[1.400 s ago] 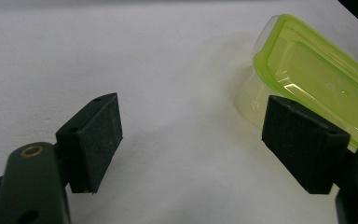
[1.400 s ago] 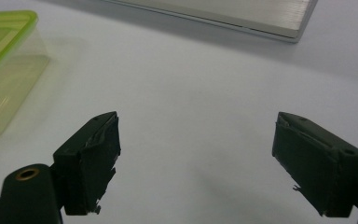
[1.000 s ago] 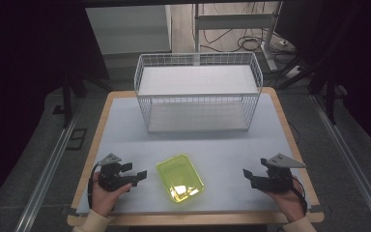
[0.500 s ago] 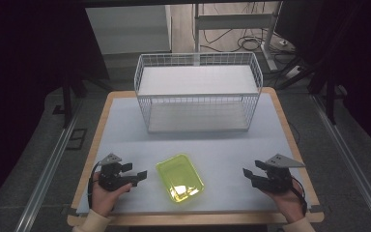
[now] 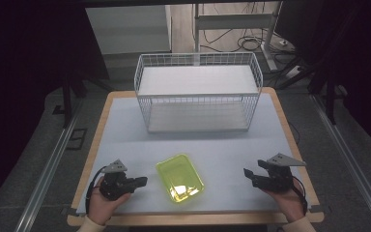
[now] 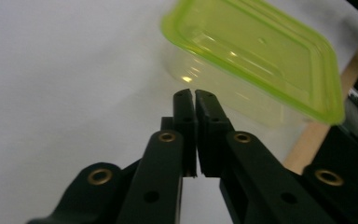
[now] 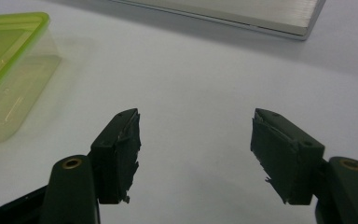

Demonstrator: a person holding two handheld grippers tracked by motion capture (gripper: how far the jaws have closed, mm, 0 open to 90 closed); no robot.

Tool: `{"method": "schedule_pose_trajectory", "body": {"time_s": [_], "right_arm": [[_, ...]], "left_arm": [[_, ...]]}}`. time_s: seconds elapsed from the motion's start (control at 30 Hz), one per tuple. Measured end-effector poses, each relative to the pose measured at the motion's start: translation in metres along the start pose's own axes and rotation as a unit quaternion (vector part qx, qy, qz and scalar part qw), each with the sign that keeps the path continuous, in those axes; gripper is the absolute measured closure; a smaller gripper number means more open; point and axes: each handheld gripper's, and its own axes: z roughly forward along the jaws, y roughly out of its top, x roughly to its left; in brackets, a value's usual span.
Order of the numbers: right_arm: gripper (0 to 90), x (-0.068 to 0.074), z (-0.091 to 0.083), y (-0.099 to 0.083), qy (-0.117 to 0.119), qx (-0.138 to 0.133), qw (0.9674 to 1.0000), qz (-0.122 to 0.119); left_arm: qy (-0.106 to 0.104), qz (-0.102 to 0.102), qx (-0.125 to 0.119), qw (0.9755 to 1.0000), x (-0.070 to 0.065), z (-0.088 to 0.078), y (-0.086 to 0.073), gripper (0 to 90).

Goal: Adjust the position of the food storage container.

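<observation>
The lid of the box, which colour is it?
The lid is translucent yellow-green, best in the left gripper view.

Lime-green translucent container (image 5: 179, 178), rectangular, lid seemingly on, upright, angled on the surface (image 5: 222, 145) near its front edge.

- High view: fixed overhead on the person's side, facing forward and down. Takes in the whole table (image 5: 125, 140); wire basket (image 5: 198, 92) at 12 o'clock, green lidded container (image 5: 179, 179) at 6.
- Left gripper view: rides low on the left gripper (image 6: 190, 100), sighting along its jaws, very close to the container (image 6: 261, 56), which sits at 1 o'clock.
- Right gripper view: low on the right gripper (image 7: 196, 126), facing across the tabletop; container (image 7: 9, 60) at 10 o'clock, basket base (image 7: 242, 14) at 12.
- Shared by all three: the container and the white tabletop around it.
</observation>
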Motion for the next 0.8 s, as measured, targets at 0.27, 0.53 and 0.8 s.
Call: {"method": "schedule_pose_trajectory", "body": {"time_s": [0.27, 0.53, 0.8], "right_arm": [[31.1, -0.003, -0.001, 0.0, 0.001, -0.002, 1.0, 0.008], [26.0, -0.003, -0.001, 0.001, -0.006, -0.002, 0.9999, 0.011], [22.9, -0.003, 0.001, 0.0, -0.01, 0.002, 0.9999, 0.013]], "left_arm": [[-0.035, 0.033, 0.046, 0.9978, -0.027, 0.019, -0.003, 89.6], [-0.053, 0.058, 0.076, 0.9941, -0.037, 0.03, -0.003, 89.6], [-0.06, 0.062, 0.079, 0.9931, -0.042, 0.035, -0.003, 89.5]]}}
